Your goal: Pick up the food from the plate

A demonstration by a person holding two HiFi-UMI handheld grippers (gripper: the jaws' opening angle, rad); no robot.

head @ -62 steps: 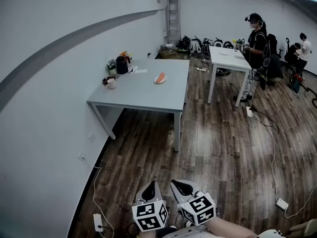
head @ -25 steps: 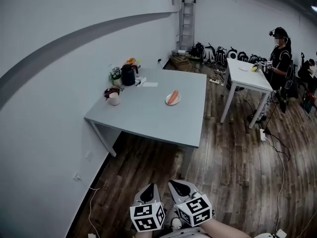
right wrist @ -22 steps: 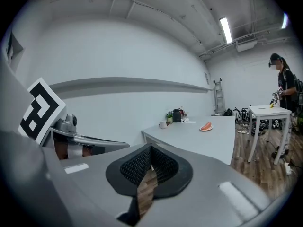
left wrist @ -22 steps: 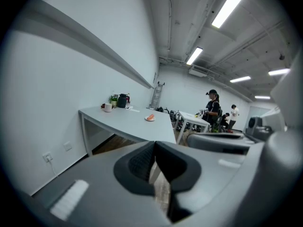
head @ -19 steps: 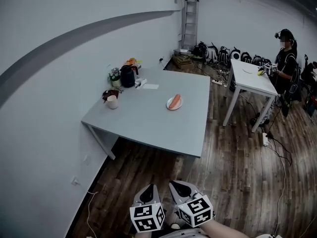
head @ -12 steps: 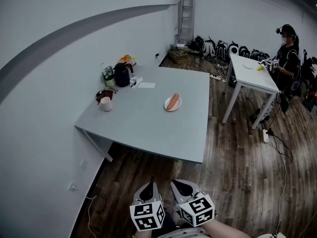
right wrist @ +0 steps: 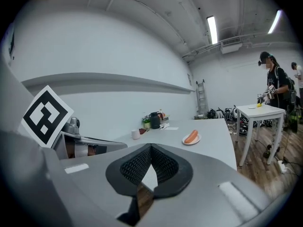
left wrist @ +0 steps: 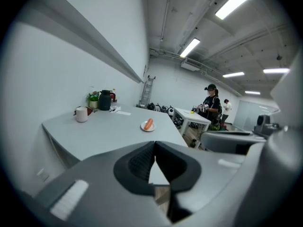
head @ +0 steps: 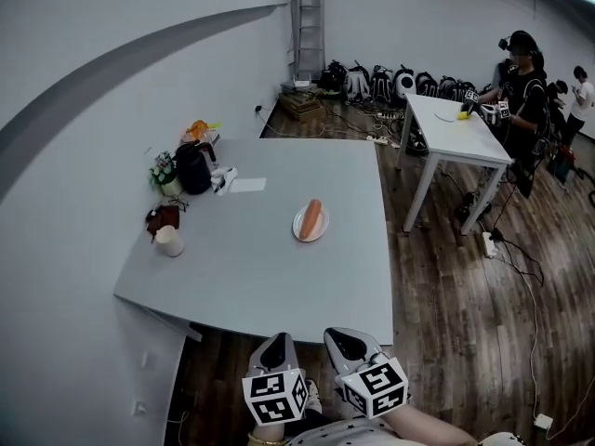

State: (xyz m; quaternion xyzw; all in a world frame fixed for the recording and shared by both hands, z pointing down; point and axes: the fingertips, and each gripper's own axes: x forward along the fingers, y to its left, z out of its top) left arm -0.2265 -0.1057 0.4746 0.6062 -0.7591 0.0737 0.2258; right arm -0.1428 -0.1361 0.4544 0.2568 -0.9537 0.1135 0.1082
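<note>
An orange sausage (head: 311,218) lies on a small white plate (head: 300,230) near the middle of the grey table (head: 260,277). The sausage (left wrist: 149,123) and its plate also show in the left gripper view, and the sausage (right wrist: 191,136) in the right gripper view, far ahead of the jaws. My left gripper (head: 276,347) and right gripper (head: 341,342) hang side by side just off the table's near edge. Both are shut with nothing between their jaws.
At the table's far left stand a white cup (head: 169,241), a black kettle (head: 193,170), a small plant and a paper sheet (head: 247,185). A second white table (head: 453,128) stands to the right with a person (head: 518,91) beside it. Bags and a ladder (head: 308,17) line the far wall.
The view has come closer to the grey table, which now reaches almost to my grippers. The plate and sausage lie nearer. Both grippers have stayed shut and together.
</note>
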